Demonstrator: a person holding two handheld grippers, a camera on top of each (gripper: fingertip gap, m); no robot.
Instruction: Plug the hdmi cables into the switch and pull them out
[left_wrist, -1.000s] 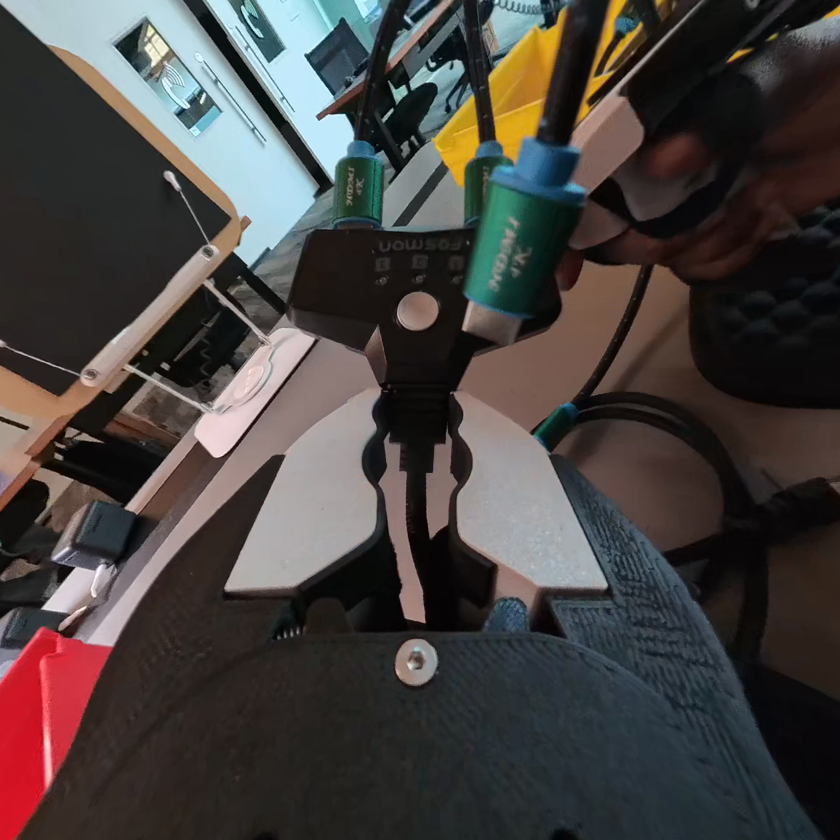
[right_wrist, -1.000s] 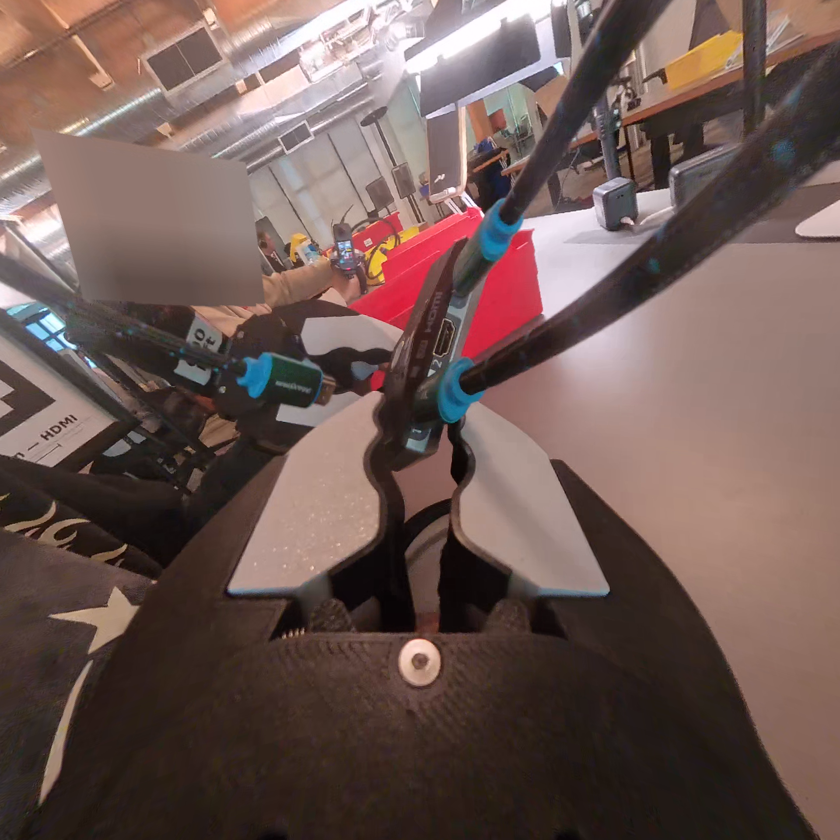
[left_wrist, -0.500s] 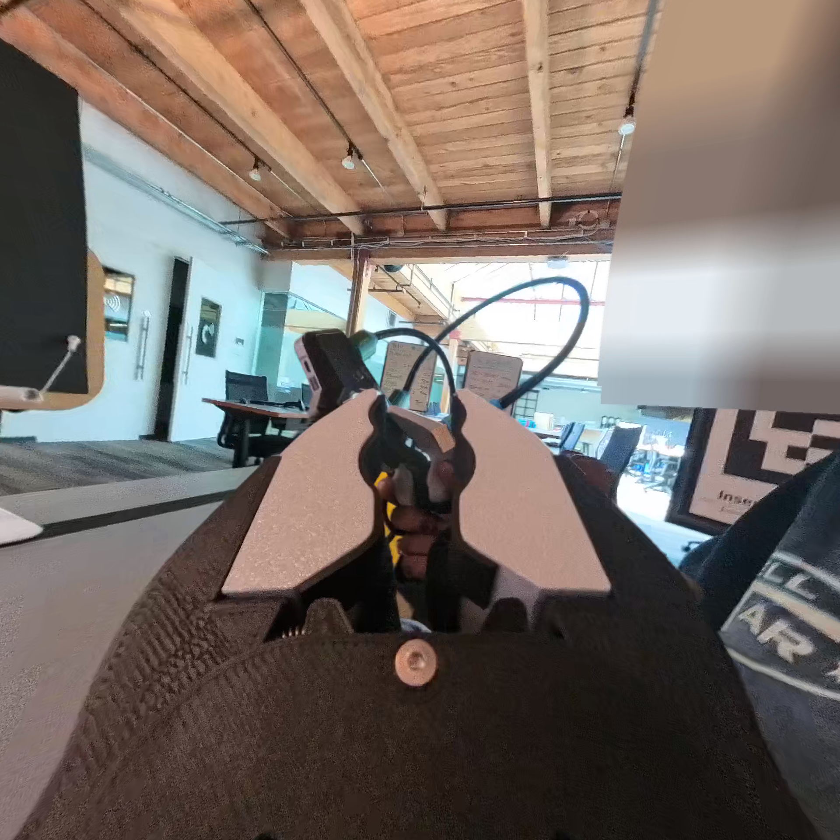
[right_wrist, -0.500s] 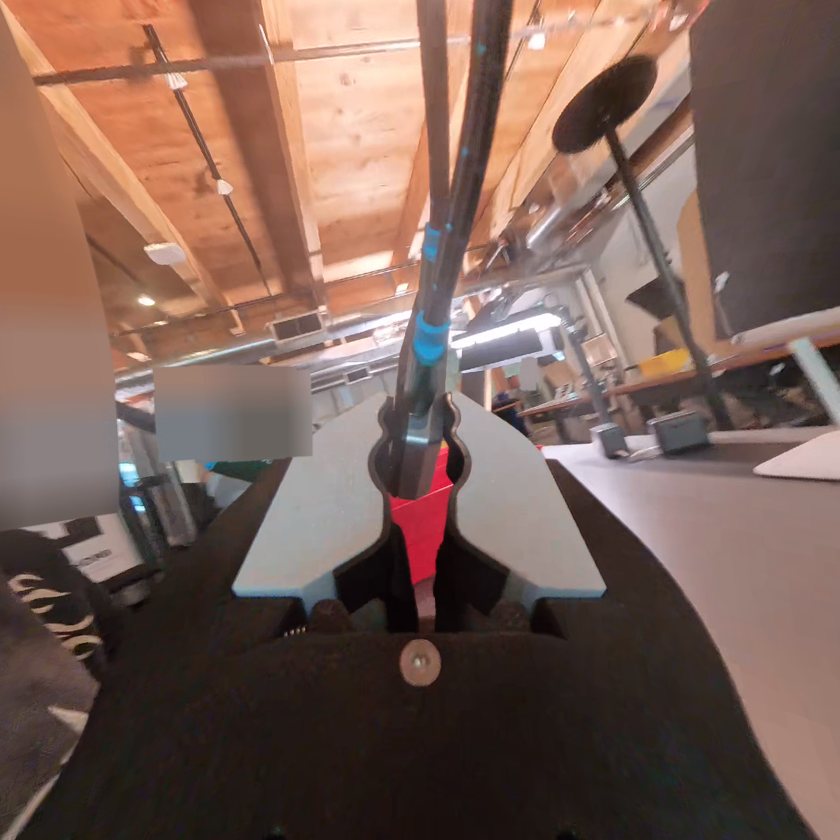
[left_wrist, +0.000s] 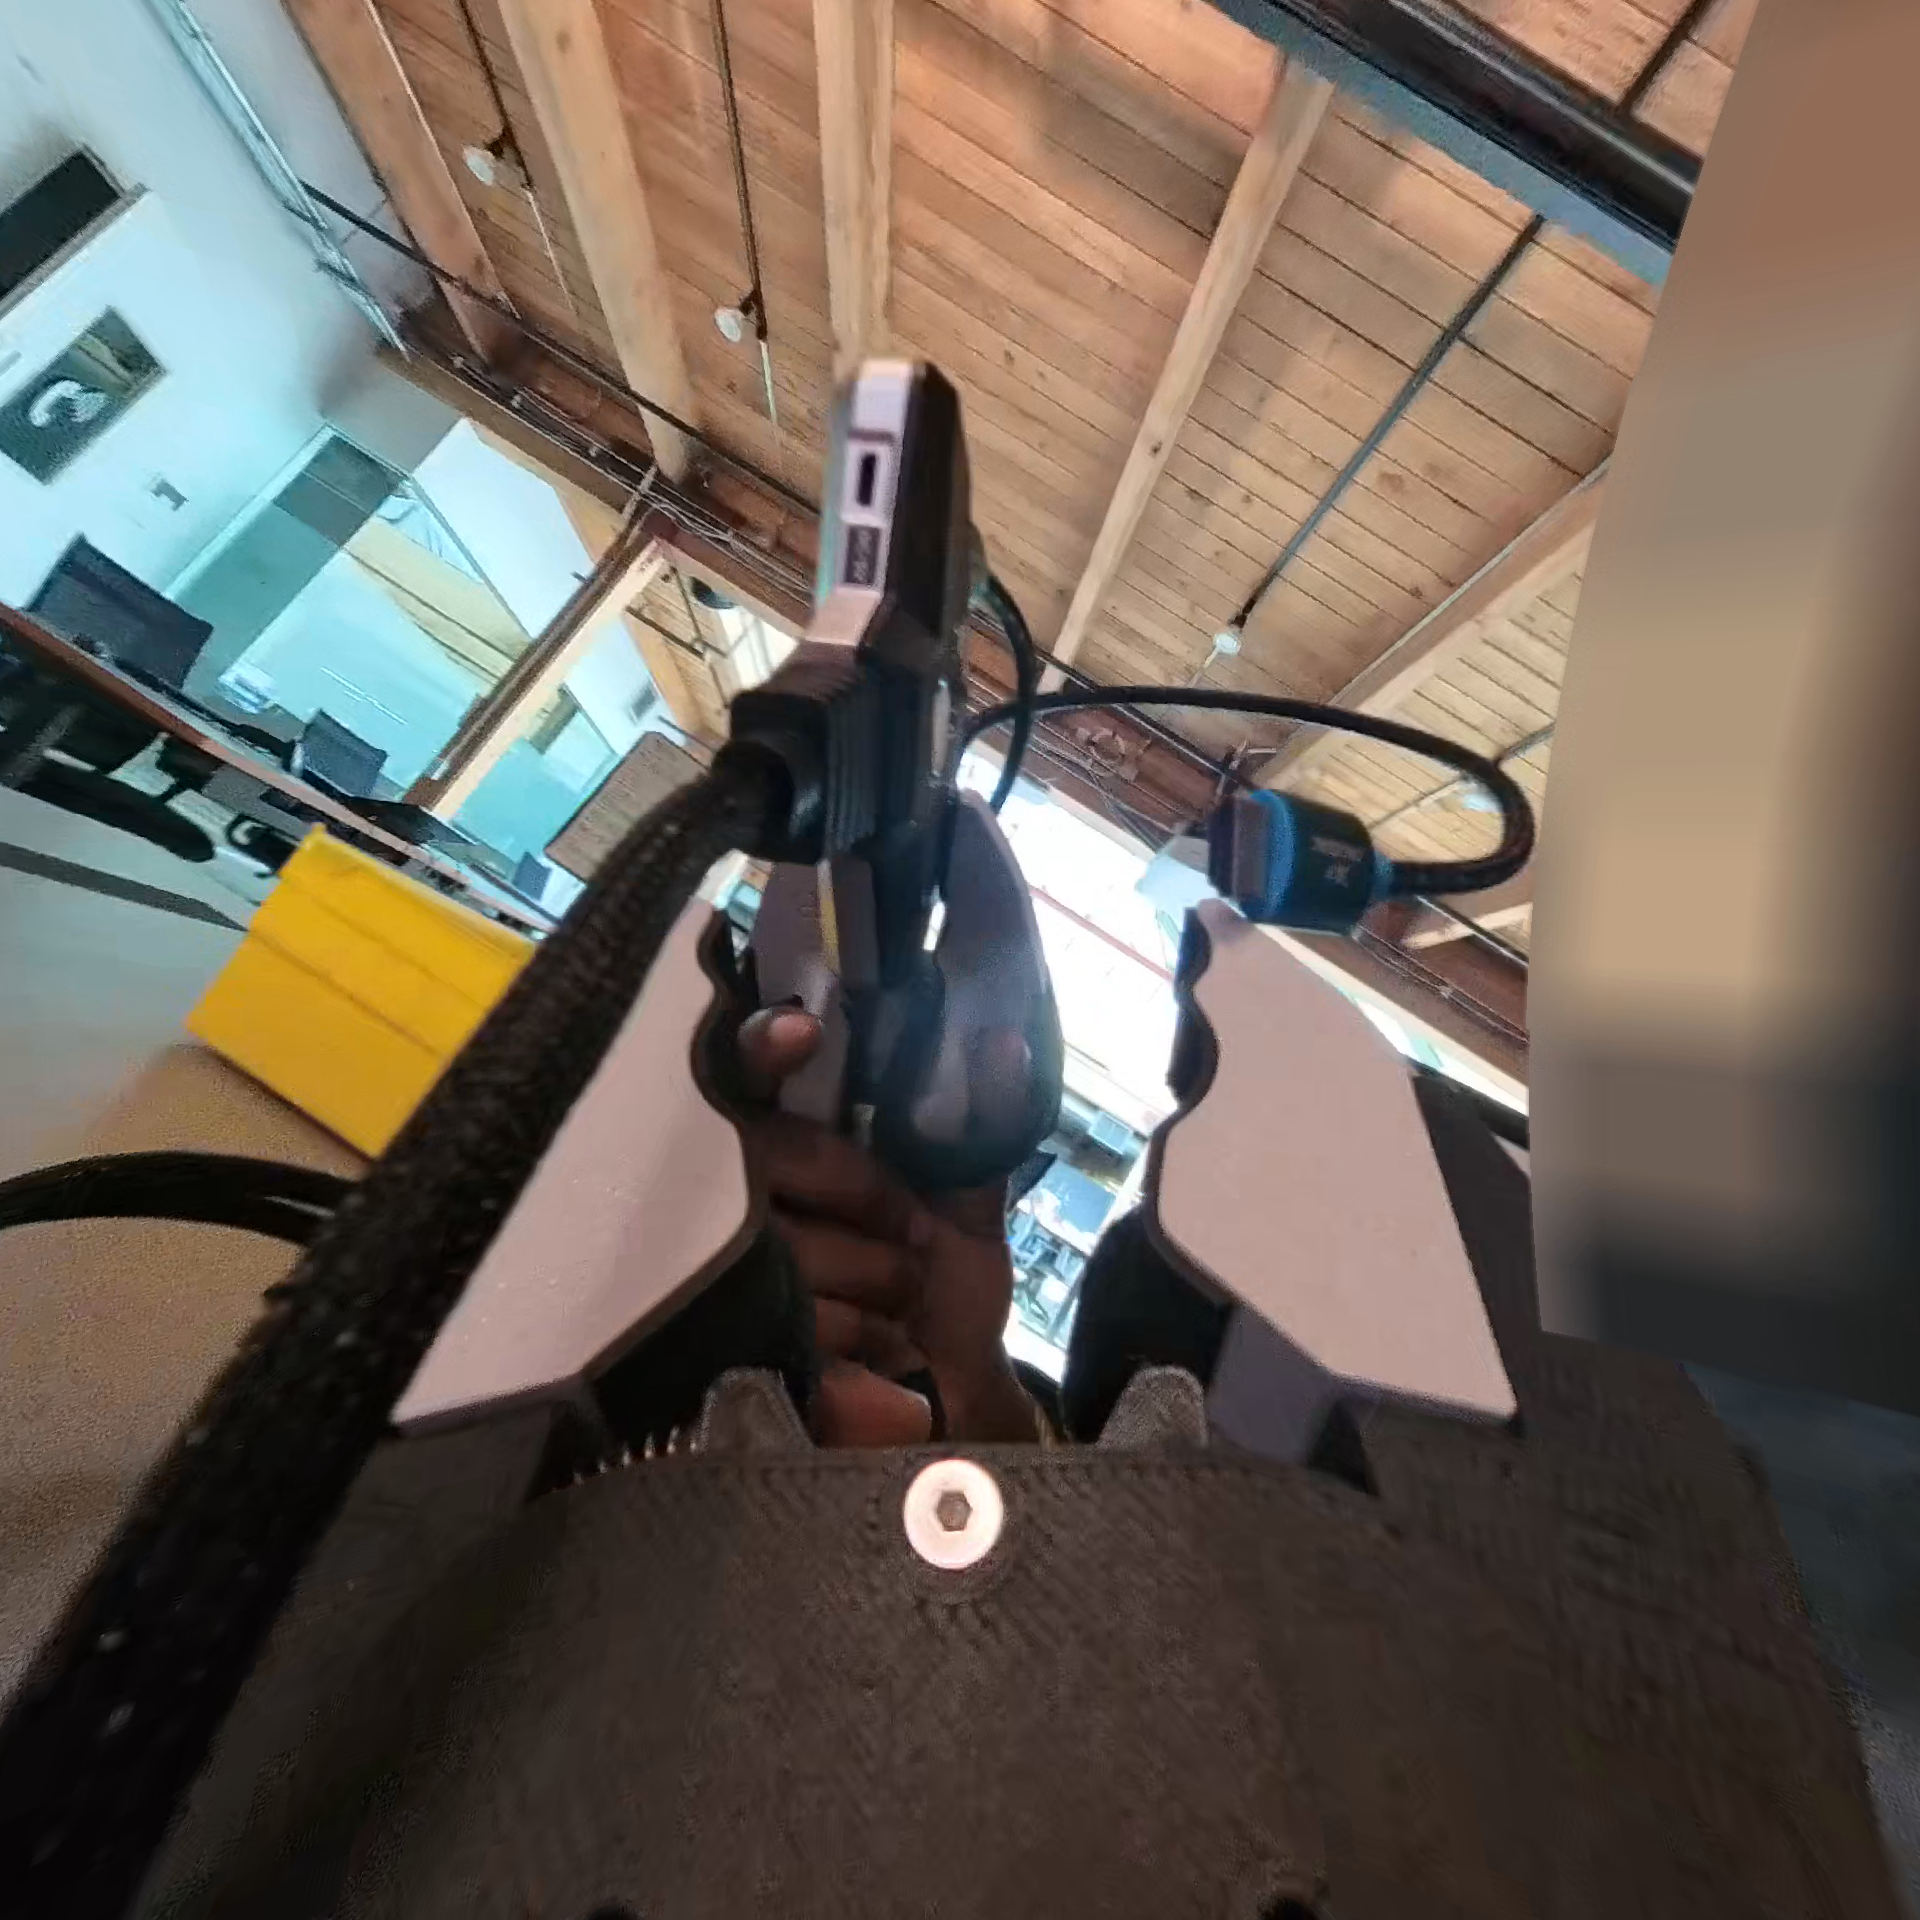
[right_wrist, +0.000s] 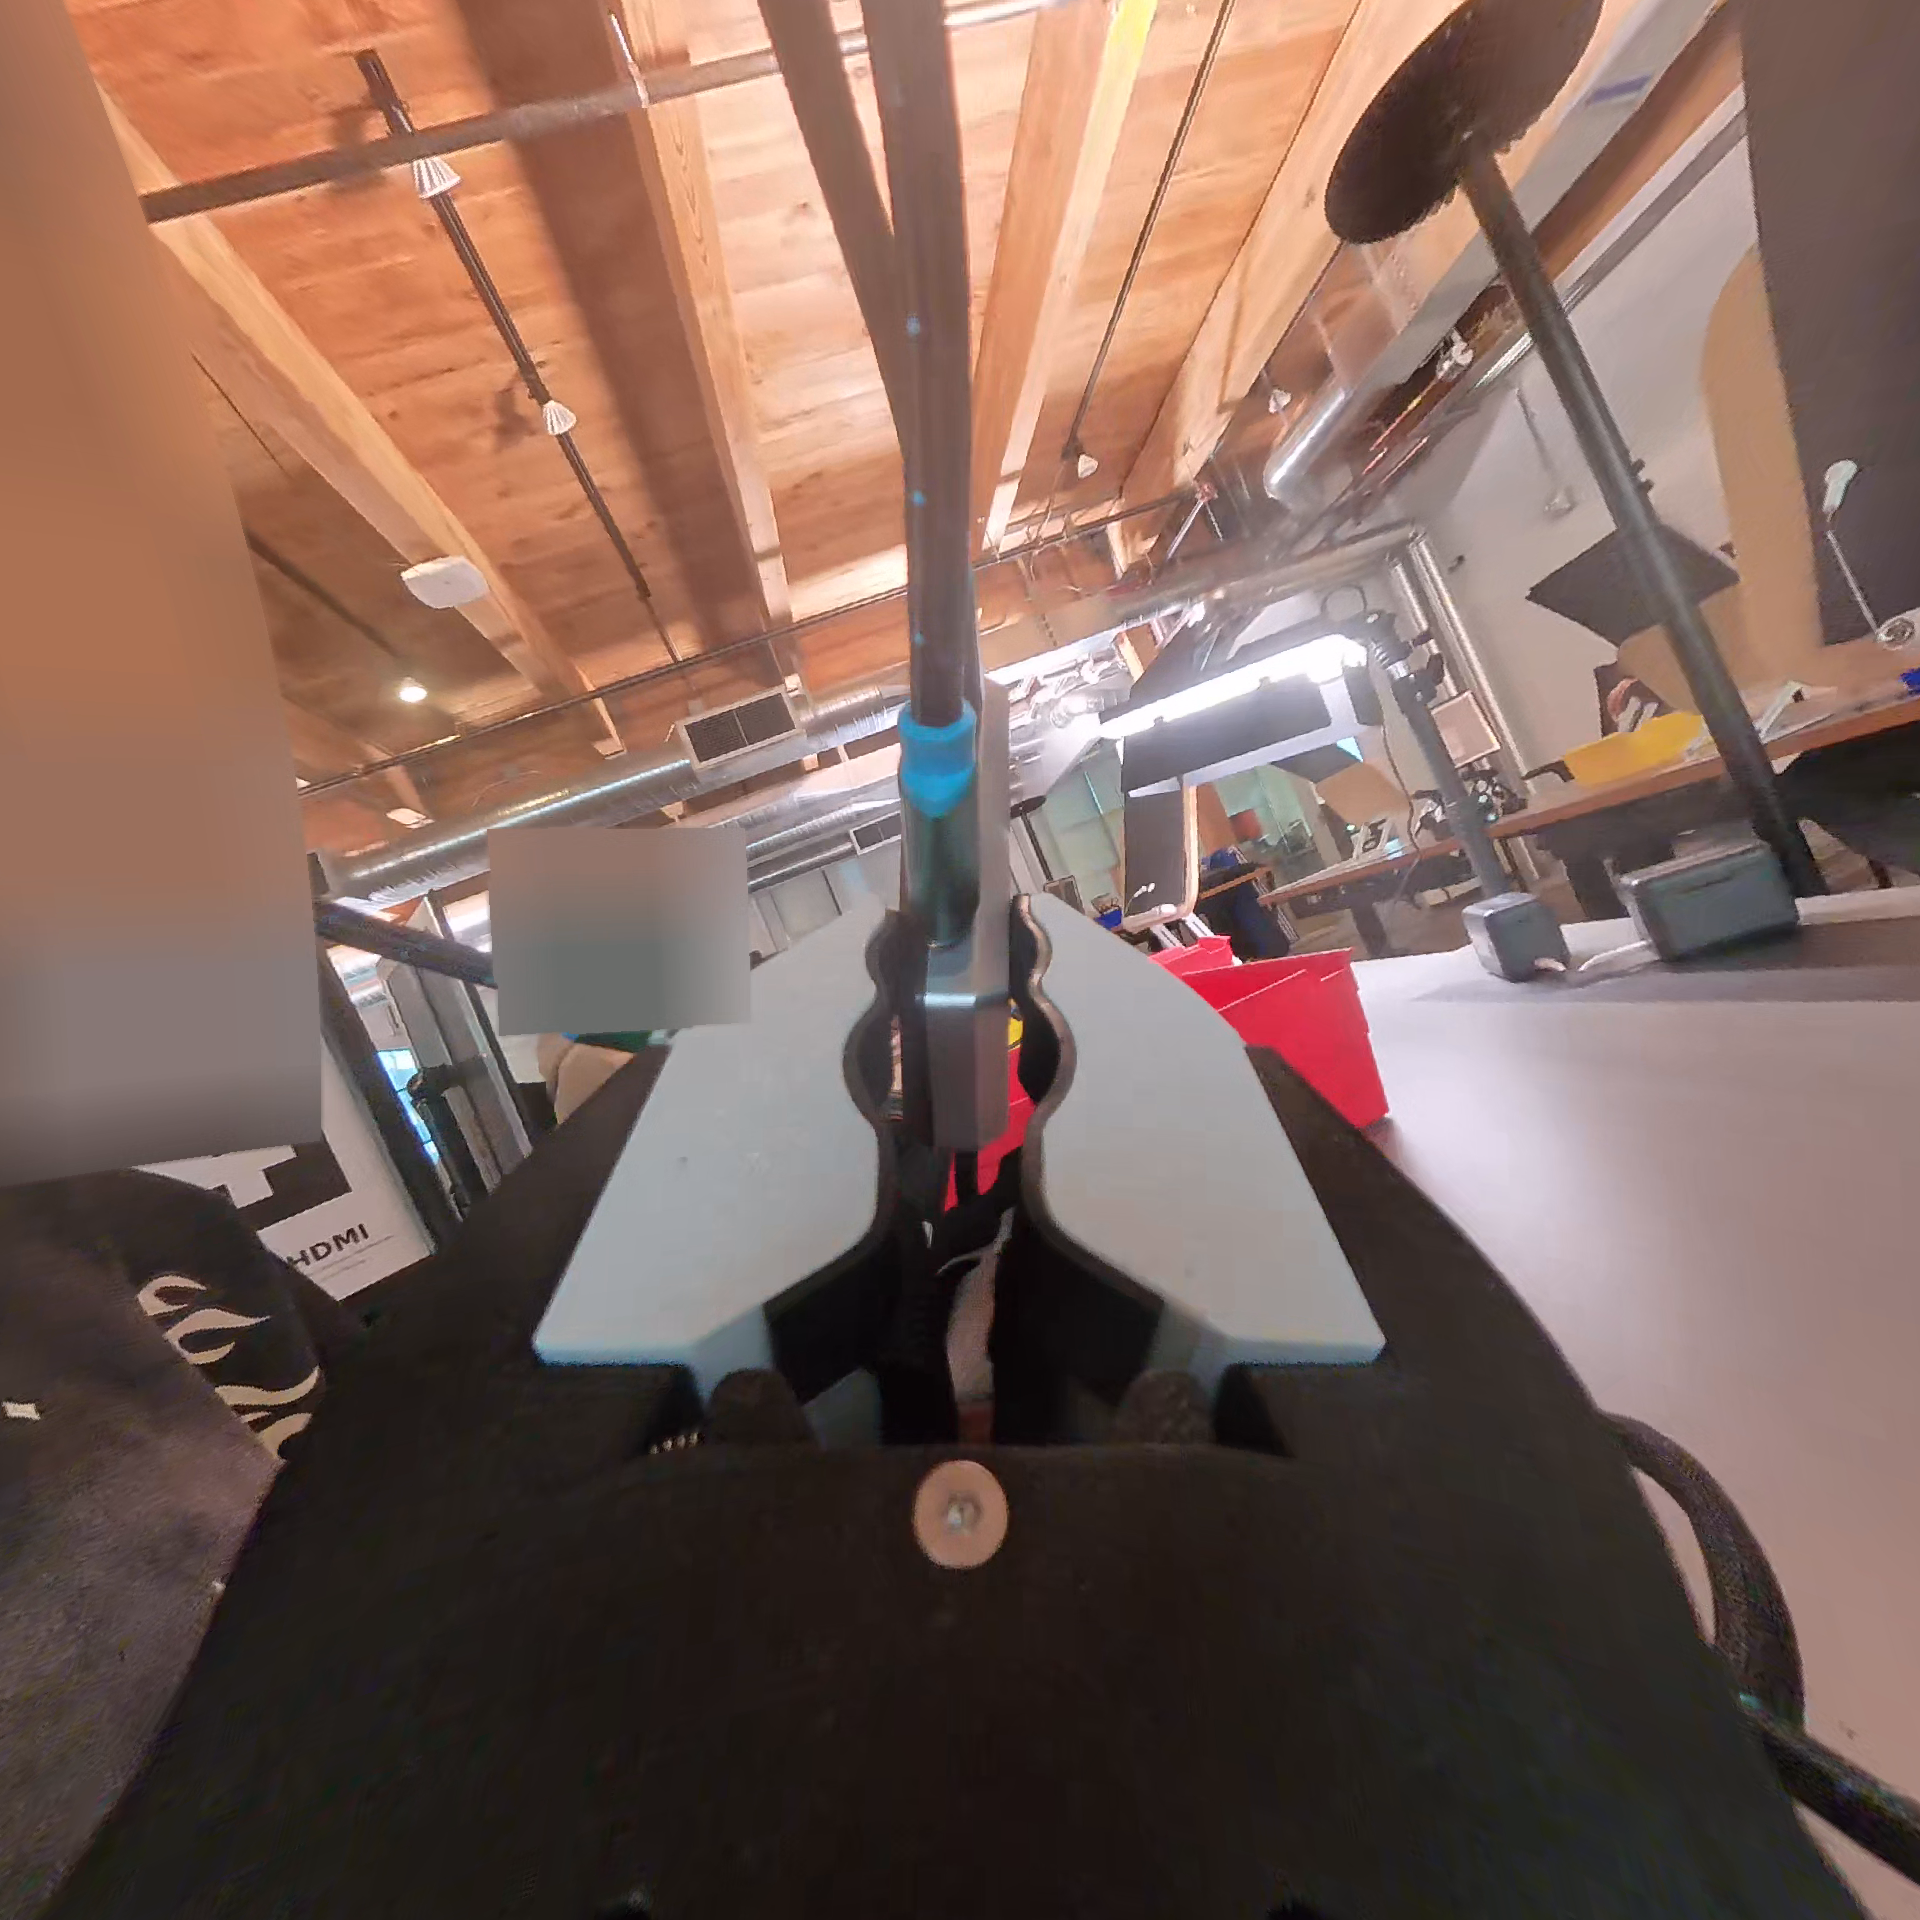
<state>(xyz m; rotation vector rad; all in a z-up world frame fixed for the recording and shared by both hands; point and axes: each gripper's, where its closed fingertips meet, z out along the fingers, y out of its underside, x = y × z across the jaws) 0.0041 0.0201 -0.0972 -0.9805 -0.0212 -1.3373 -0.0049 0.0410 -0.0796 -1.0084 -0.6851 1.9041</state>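
The black HDMI switch (left_wrist: 904, 520) is held upright in the air, its port edge facing me. My right gripper (right_wrist: 961, 935) is shut on the switch's grey edge (right_wrist: 966, 1039), and cables with a blue-collared plug (right_wrist: 935, 779) run up from it. In the left wrist view the right gripper (left_wrist: 935, 1039) and the hand (left_wrist: 862, 1247) holding it sit under the switch. My left gripper (left_wrist: 961, 935) is open wide and empty in front of them. A loose blue-collared plug (left_wrist: 1299, 862) hangs free to the right. The switch's thick braided cable (left_wrist: 468, 1143) runs down to the left.
A yellow bin (left_wrist: 343, 997) stands on the table at the left. A red bin (right_wrist: 1288, 1029) and grey boxes (right_wrist: 1704, 914) stand on the grey table (right_wrist: 1662, 1195). A black stand pole (right_wrist: 1558, 416) rises at the right. A person's dark clothing (right_wrist: 156, 1403) is close at the left.
My left gripper let go of the switch's braided cable and opened wide. Both views tilted up toward the ceiling. The right gripper stays shut on the switch, now held upright.
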